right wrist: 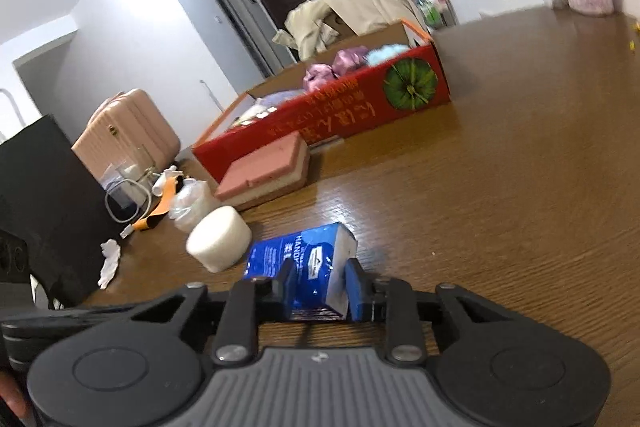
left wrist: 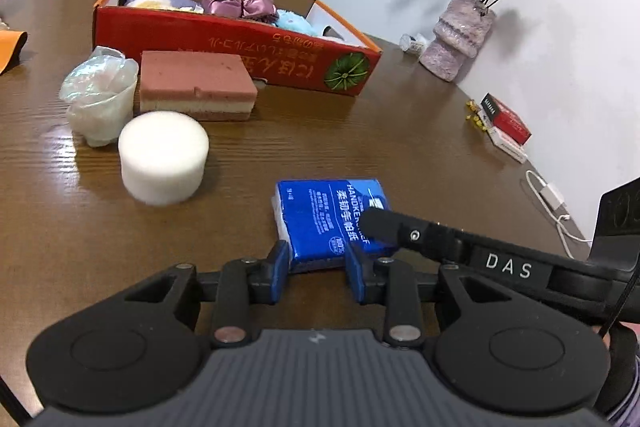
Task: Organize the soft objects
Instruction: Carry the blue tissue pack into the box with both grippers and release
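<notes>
The blue tissue pack (left wrist: 332, 219), printed "HANDKERCHIEF" in white beside Chinese characters, lay on the brown wood-grain table (left wrist: 420, 131), pinched at its near end by the left gripper (left wrist: 318, 269), whose blue pads pressed its sides. The right gripper (right wrist: 320, 287) clamped the same pack from the other side, its black finger (left wrist: 384, 227) crossing the wrapper; that arm bore the letters "DAS". Just beyond stood a white foam cylinder (left wrist: 163, 157), a pink layered sponge (left wrist: 198, 87) and a crumpled plastic bag (left wrist: 98, 93). Behind them sat a red cardboard box (left wrist: 240, 47) with yellow Chinese lettering, holding purple satin scrunchies (left wrist: 238, 3). A vase of dried roses (left wrist: 460, 31) stood by the white wall; a pink suitcase (right wrist: 128, 135) stood across the room.
</notes>
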Motion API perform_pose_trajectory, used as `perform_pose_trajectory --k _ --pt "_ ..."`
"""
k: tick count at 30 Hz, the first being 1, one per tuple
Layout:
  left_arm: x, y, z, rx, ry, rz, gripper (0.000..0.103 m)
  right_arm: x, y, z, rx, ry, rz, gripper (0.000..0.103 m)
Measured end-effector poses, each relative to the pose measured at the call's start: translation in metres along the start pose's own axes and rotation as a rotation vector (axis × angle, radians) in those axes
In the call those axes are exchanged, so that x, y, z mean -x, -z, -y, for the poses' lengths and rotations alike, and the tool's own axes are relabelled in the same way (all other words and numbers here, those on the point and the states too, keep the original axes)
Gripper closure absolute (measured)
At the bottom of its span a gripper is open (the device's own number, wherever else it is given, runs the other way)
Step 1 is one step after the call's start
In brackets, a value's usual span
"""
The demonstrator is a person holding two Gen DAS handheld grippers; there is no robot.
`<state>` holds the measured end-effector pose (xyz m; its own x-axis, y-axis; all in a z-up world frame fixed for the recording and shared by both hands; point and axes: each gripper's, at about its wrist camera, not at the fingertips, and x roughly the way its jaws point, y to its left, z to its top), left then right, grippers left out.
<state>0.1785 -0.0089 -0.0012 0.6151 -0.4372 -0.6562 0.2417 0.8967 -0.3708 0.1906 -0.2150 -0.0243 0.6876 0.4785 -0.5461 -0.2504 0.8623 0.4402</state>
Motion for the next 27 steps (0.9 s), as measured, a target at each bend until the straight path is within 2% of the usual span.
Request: perform_pose_trajectory --k 10,17,21,24,27 --pt "0.039 0.025 0.029 -0.021 -0.006 0.047 0.072 0.048 0.014 -0.012 0.032 -0.022 0.053 0.080" --pt "0.056 0.024 0.039 -0.034 -0.009 0.092 0.072 0.067 0.010 -0.019 0.050 -0.048 0.094 0.080" --pt "0.057 -0.002 0.037 -0.048 -0.010 0.136 0.072 0.062 -0.011 -0.028 0.090 -0.050 0.122 0.080" --pt "0.051 -0.037 0.033 -0.068 -0.018 0.175 0.072 0.046 -0.043 -0.031 0.117 -0.053 0.139 0.080" --pt "0.032 -0.088 0.023 -0.060 -0.018 0.197 0.072 0.024 -0.085 -0.035 0.160 -0.053 0.169 0.080"
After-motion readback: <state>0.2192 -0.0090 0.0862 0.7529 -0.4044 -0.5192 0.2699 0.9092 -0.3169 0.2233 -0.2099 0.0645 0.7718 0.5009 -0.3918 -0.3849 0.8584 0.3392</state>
